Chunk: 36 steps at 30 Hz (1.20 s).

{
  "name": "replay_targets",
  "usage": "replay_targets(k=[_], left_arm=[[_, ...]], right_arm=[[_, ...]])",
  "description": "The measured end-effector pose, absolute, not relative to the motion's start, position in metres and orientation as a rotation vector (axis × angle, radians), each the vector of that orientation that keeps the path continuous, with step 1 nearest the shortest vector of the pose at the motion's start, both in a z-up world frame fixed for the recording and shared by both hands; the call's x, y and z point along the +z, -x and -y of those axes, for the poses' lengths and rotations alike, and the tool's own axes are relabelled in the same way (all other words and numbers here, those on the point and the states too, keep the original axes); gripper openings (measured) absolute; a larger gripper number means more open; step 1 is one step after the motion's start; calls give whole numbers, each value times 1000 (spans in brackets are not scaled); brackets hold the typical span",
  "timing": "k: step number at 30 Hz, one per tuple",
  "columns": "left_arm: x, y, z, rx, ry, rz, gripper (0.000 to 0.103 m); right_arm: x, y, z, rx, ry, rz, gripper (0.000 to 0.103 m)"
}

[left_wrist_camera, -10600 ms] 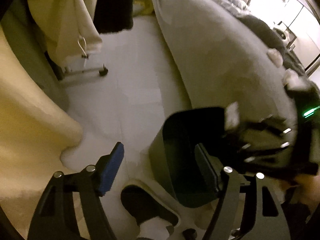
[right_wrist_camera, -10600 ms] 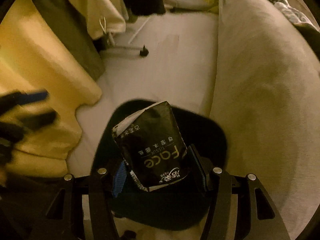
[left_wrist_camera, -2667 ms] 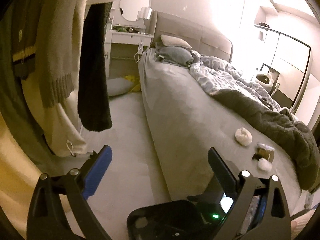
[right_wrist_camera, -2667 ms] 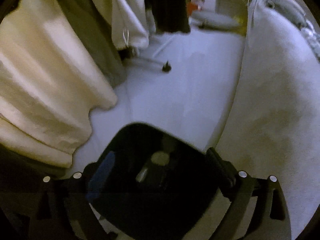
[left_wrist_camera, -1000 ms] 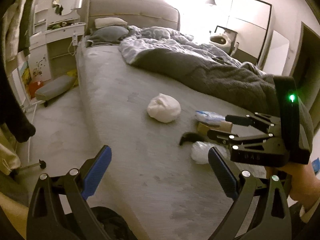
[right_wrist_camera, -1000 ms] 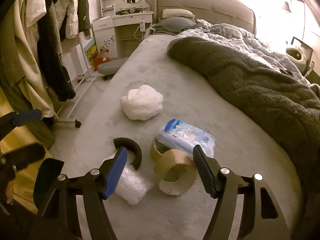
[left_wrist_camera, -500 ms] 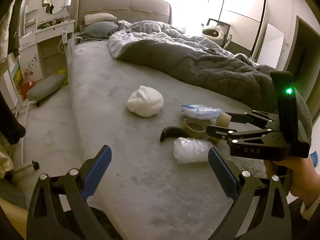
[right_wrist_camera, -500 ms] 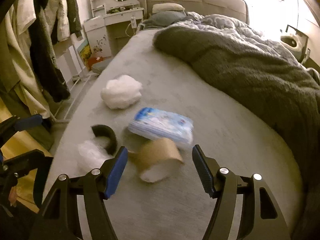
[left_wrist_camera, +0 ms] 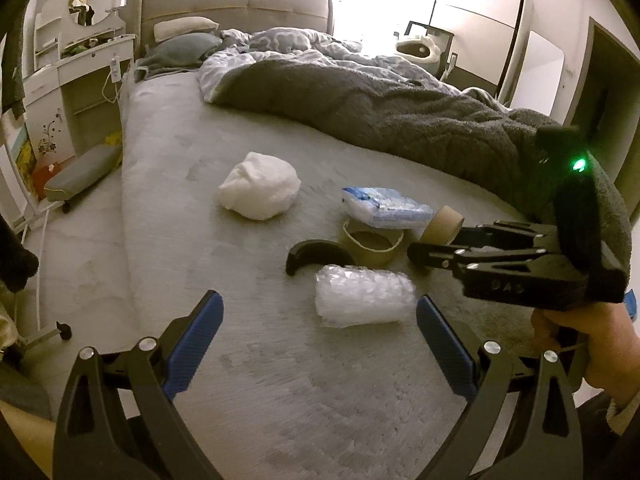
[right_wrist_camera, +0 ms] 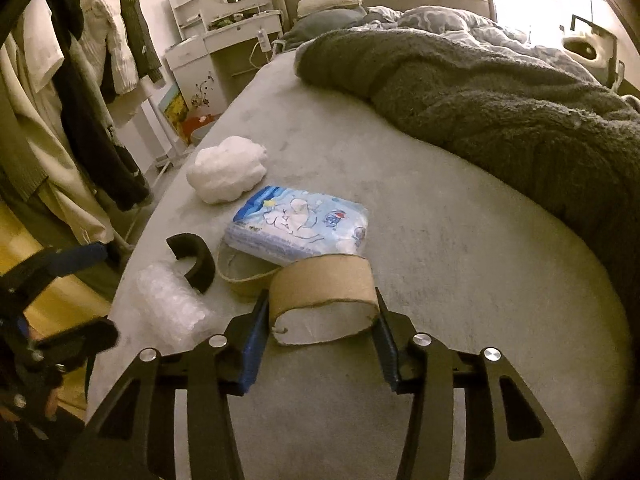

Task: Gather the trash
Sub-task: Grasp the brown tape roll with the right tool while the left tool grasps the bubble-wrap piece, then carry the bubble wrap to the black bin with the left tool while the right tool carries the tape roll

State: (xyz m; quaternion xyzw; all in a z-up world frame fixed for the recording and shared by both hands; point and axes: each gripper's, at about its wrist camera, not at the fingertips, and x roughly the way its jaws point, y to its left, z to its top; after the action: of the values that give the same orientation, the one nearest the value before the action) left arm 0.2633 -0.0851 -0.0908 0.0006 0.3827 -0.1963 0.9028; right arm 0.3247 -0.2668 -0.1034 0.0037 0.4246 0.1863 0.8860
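Observation:
Several pieces of trash lie on the grey bed (right_wrist_camera: 460,240). My right gripper (right_wrist_camera: 320,312) is closing its jaws, and both blue pads press the sides of a brown cardboard tape ring (right_wrist_camera: 324,284), squashing it oval. Behind it lie a second cardboard ring (right_wrist_camera: 244,276), a blue-and-white tissue pack (right_wrist_camera: 298,226), a black curved piece (right_wrist_camera: 192,258) and a white crumpled wad (right_wrist_camera: 226,174). My left gripper (left_wrist_camera: 318,308) hangs open just short of a clear bubble-wrap roll (left_wrist_camera: 362,294), without touching it.
A dark fleece blanket (left_wrist_camera: 400,120) covers the bed's far right half. Clothes hang on a rack (right_wrist_camera: 80,100) left of the bed, with a white dressing table (right_wrist_camera: 224,40) behind. A person's hand (left_wrist_camera: 600,352) holds the right gripper.
The right gripper has moved in over the cardboard ring and narrowed its jaws onto it. The left gripper has come closer to the bubble wrap, staying wide.

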Motion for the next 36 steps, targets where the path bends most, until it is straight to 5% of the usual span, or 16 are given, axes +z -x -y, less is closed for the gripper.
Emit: replay_targets(k=[18, 25, 36], left_arm=[[-114, -271, 124, -391, -70, -803, 97], [-119, -277, 129, -389, -76, -828, 68], [-106, -270, 112, -394, -15, -822, 66]], right_arm=[[-93, -316, 305, 358, -70, -842, 48], [-89, -314, 308, 353, -68, -833, 48], [-66, -317, 281, 397, -59, -788, 48]])
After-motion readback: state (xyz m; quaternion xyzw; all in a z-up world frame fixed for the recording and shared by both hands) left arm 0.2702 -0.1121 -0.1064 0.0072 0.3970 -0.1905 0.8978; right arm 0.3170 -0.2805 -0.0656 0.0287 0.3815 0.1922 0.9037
